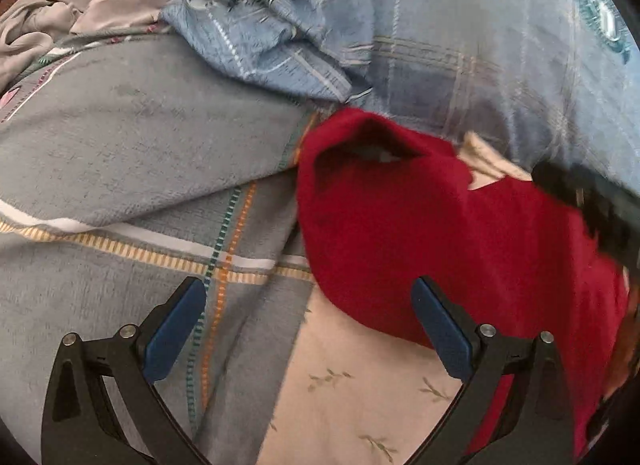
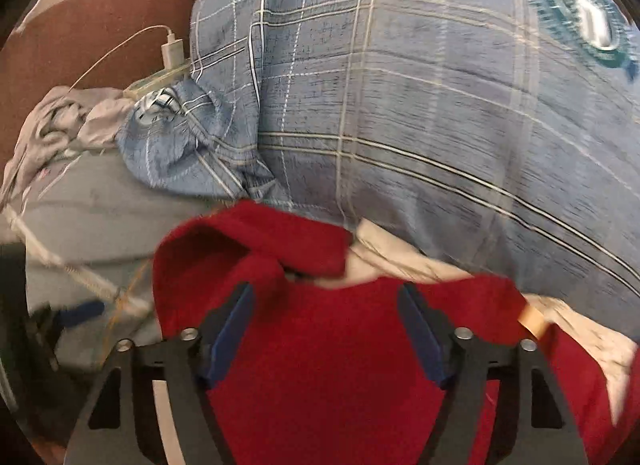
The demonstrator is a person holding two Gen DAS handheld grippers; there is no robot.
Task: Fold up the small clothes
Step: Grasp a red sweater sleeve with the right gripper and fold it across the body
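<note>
While both grippers' jaws gape wide, the red garment [image 2: 320,365] lies rumpled, one corner folded over.

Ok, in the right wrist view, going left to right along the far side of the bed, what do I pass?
Crumpled grey garment → white charger plug → bunched blue plaid cloth → large blue plaid pillow → round green emblem on that pillow.

Bedding and a charger in view
A blue plaid quilt [image 2: 420,105] bunches beside a grey blanket [image 1: 140,137]; a white charger [image 2: 173,51] sits plugged into a power strip [image 2: 154,83].
</note>
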